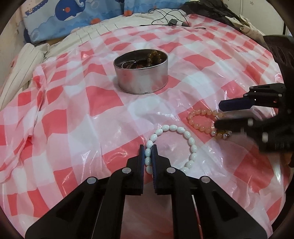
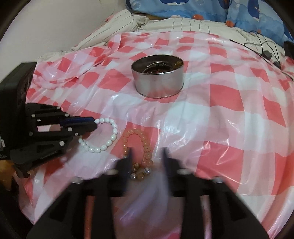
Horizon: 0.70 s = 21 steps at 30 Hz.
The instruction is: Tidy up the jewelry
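A white oval-bead bracelet [image 1: 191,141] lies on the red-and-white checked plastic sheet [image 1: 77,117]. My left gripper [image 1: 148,149] is shut on its left side, with beads pinched between the pads. To its right lies an orange bead bracelet [image 1: 194,114] with a few silver beads. My right gripper [image 2: 147,152], blurred, stands open over the orange bracelet [image 2: 145,141], one strand lying between the fingers. In the right wrist view, the left gripper [image 2: 92,123] holds the white bracelet [image 2: 114,132]. A round metal tin [image 1: 141,79] farther back holds amber beads and other jewelry.
The sheet covers a bed with striped bedding [image 1: 102,29] behind it. A blue whale-print pillow [image 1: 73,14] lies at the back, with black cables [image 1: 165,18] and dark fabric [image 1: 211,9] at the back right. A wall [image 2: 55,23] runs on the left in the right wrist view.
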Each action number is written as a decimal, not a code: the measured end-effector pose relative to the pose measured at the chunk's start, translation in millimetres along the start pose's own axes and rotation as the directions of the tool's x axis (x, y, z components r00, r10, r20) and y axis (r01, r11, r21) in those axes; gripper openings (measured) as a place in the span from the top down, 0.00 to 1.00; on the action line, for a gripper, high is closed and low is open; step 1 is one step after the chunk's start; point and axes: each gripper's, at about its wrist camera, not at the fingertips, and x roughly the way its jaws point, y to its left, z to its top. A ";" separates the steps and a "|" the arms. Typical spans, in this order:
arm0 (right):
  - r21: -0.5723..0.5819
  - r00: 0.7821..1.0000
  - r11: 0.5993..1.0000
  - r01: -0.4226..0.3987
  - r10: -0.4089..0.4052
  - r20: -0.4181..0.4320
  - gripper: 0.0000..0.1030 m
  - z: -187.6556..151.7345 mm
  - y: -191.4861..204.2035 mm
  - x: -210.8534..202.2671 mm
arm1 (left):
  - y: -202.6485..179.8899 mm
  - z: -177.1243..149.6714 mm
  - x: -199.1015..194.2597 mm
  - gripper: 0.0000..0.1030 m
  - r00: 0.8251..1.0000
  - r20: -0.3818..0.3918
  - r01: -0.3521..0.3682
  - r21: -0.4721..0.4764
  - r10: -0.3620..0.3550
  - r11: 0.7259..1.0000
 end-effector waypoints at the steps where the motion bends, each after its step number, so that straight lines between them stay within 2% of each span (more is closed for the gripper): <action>1: -0.019 1.000 1.000 0.011 -0.011 -0.007 0.59 -0.7 2.7 1.9 | -0.1 -0.1 0.7 0.89 1.000 0.001 -0.008 0.002 0.008 1.000; 3: -0.045 0.999 0.998 0.033 -0.034 -0.014 0.61 -2.1 6.6 5.5 | -0.1 -1.0 3.6 0.88 1.000 -0.005 -0.011 0.005 0.011 1.000; 4: -0.042 0.999 0.999 0.030 -0.030 -0.018 0.74 -2.3 5.2 6.1 | -0.3 -1.0 4.6 0.88 1.000 -0.008 -0.012 0.005 0.012 1.000; 6: -0.026 1.000 1.000 0.010 -0.010 -0.025 0.89 -2.8 1.9 6.1 | -1.3 -0.8 4.3 0.89 1.000 -0.007 -0.018 0.013 0.018 1.000; 7: -0.011 1.000 1.000 -0.016 0.015 -0.023 0.92 -2.7 0.2 5.2 | -1.4 -0.7 3.8 0.89 1.000 -0.005 -0.018 0.014 0.018 1.000; 9: 0.007 0.999 0.999 -0.046 0.046 -0.007 0.92 -1.5 -1.4 1.4 | -0.3 -0.5 3.0 0.89 1.000 -0.003 -0.016 0.007 0.016 1.000; 11: 0.002 1.000 1.000 -0.022 0.022 -0.009 0.91 -1.1 -0.5 1.7 | 0.1 -0.2 3.9 0.88 1.000 -0.006 -0.016 0.004 0.016 1.000; 12: 0.007 1.000 1.000 -0.008 0.008 -0.010 0.88 -1.1 -1.1 2.3 | -0.4 0.1 4.1 0.86 1.000 -0.007 -0.018 0.004 0.018 1.000; 13: 0.010 1.000 1.000 0.006 -0.006 -0.014 0.77 -0.9 -2.2 3.8 | -0.2 0.1 4.5 0.85 1.000 -0.007 -0.024 0.004 0.024 1.000; 15: -0.012 0.999 0.999 0.034 -0.035 -0.020 0.75 -1.9 0.4 6.4 | 0.3 -0.4 5.6 0.83 1.000 -0.008 -0.028 0.002 0.028 1.000; 17: -0.053 0.998 0.997 0.061 -0.063 -0.029 0.76 -3.4 6.3 9.3 | -0.8 -0.8 6.4 0.83 0.999 -0.010 -0.032 0.006 0.032 0.999; 18: -0.061 0.998 0.997 0.056 -0.058 -0.031 0.85 -4.0 7.4 9.3 | -1.5 -0.7 6.1 0.91 0.999 -0.012 -0.029 0.010 0.029 1.000; 19: -0.044 0.999 0.999 0.024 -0.026 -0.032 0.91 -4.0 5.6 8.2 | -3.0 0.0 4.2 0.93 1.000 -0.011 0.005 0.014 -0.004 1.000; 21: 0.021 0.998 0.998 -0.065 0.065 -0.017 0.91 -2.7 -3.7 3.0 | -6.1 0.6 -0.2 0.94 1.000 0.008 0.021 0.020 -0.021 1.000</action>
